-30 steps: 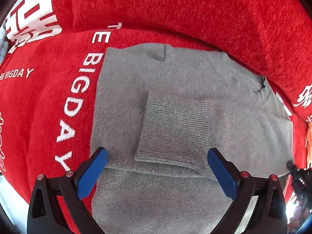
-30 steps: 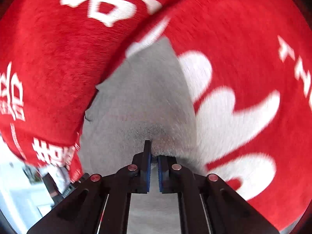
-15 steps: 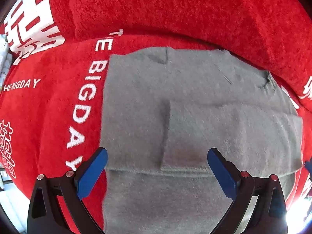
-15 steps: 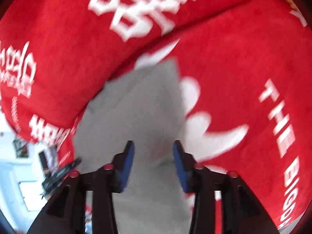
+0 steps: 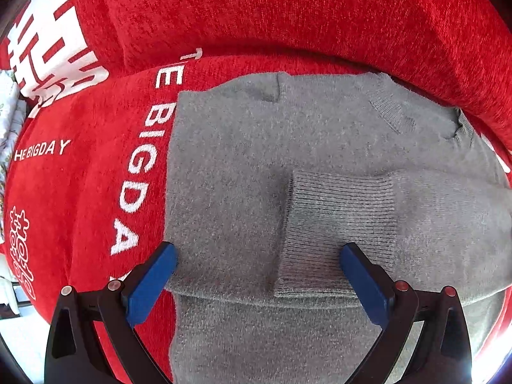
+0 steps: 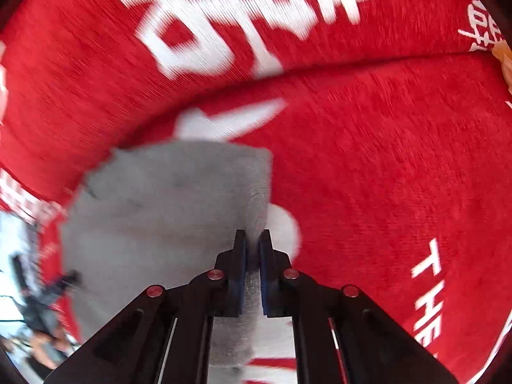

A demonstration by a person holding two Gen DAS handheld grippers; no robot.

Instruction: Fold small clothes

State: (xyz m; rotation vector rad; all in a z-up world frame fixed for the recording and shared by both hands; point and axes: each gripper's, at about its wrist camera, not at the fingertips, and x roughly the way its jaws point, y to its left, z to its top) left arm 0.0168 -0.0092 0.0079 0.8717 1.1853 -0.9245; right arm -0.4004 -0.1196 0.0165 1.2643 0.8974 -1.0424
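A small grey knit sweater (image 5: 243,166) lies flat on a red cover, its neck at the upper right. One sleeve is folded across the body, with the ribbed cuff (image 5: 336,224) in the middle. My left gripper (image 5: 256,272) is open and empty, its blue pads on either side of the cuff's near edge, just above the cloth. In the right wrist view the sweater (image 6: 166,211) is blurred. My right gripper (image 6: 252,240) is shut on the sweater's right edge.
The red sofa cover (image 5: 80,192) with white lettering "THE BIG DAY" lies under the sweater. The red backrest (image 5: 288,12) rises just behind it. The floor and dark objects (image 6: 41,304) show at the lower left of the right wrist view.
My right gripper opened, moved back along the sweater, and has shut again on its right edge. My left gripper stayed open and shifted slightly over the folded sleeve.
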